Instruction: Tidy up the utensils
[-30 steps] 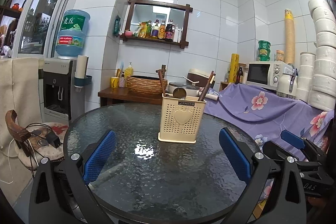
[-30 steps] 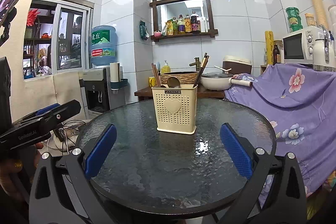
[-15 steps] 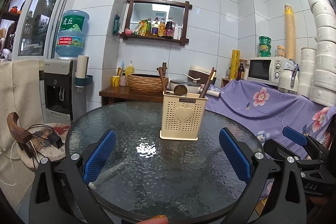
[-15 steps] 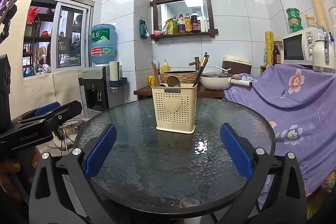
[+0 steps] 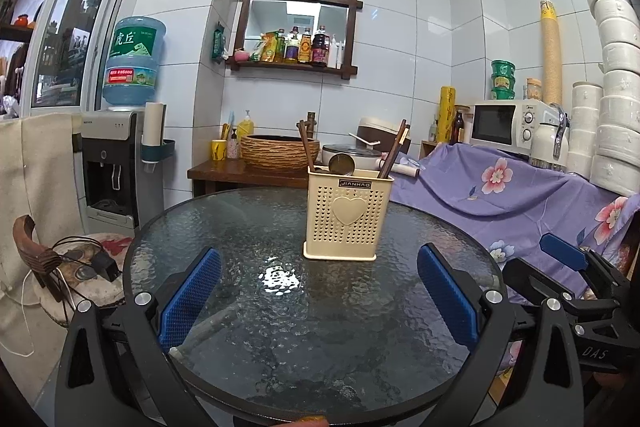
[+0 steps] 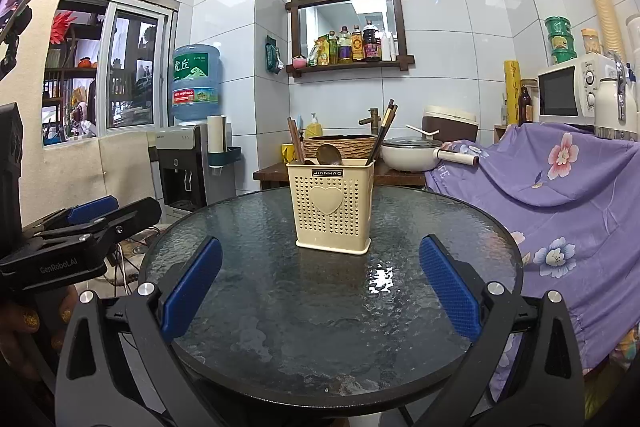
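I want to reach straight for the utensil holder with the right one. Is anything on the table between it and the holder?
Nothing visible. The right hand-held gripper is open, and only bare glass table lies between it and the utensil holder.

Our left hand-held gripper [image 5: 318, 289] level, blue pads spread wide, our right hand-held gripper [image 6: 320, 287] likewise gaping, both holding nothing

Our left gripper [image 5: 318, 291] and right gripper [image 6: 318, 283] are black frames with silver screws and ribbed blue pads [image 6: 192, 285], white lettering marks their sides, and our fingernails [image 6: 30, 317] carry gold glitter polish.
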{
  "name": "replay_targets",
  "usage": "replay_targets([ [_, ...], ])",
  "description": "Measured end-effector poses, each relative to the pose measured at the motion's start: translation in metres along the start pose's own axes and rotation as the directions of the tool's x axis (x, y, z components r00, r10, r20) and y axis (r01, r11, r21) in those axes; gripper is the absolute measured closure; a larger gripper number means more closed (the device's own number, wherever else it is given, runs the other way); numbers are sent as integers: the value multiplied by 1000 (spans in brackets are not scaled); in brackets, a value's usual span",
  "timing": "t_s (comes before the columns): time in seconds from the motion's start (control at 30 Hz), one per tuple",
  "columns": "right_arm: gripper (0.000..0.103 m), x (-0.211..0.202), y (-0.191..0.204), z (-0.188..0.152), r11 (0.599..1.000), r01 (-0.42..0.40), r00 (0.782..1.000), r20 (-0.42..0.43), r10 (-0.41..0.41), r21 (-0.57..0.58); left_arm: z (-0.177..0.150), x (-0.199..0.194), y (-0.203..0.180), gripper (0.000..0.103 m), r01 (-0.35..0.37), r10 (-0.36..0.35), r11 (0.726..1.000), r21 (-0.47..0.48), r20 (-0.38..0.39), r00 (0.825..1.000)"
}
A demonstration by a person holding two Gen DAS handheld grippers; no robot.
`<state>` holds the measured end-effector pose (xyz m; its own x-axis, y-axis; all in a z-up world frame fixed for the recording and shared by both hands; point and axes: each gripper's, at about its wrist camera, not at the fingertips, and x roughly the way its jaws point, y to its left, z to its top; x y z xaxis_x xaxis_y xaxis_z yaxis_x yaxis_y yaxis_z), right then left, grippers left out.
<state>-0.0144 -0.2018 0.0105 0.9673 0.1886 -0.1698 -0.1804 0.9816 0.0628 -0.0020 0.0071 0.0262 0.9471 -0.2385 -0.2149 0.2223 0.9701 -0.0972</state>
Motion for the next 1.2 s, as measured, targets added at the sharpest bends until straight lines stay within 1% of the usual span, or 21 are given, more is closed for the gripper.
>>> replay_targets([
  [0.17,6,0,0,-1,1000,10,1000,-4,-10,2,-1,0,1,6,-2,2,1000,-17,-3,1000],
  [0.37,6,0,-2,0,1000,17,1000,-6,-17,7,-1,2,2,6,-22,22,1000,-11,-9,1000],
  [0.57,6,0,-1,0,1000,16,1000,-7,-16,6,-2,4,3,6,-26,26,1000,-1,-23,999],
  [0.7,6,0,-2,0,1000,15,1000,-11,-15,6,-1,3,4,6,-18,18,1000,-9,-22,1000],
  [0.93,6,0,-1,0,1000,15,1000,-12,-15,6,-2,4,2,6,-16,16,1000,9,-27,1000],
  [1.2,6,0,-2,0,1000,14,1000,-13,-14,5,-3,4,1,6,-15,15,1000,8,-29,999],
])
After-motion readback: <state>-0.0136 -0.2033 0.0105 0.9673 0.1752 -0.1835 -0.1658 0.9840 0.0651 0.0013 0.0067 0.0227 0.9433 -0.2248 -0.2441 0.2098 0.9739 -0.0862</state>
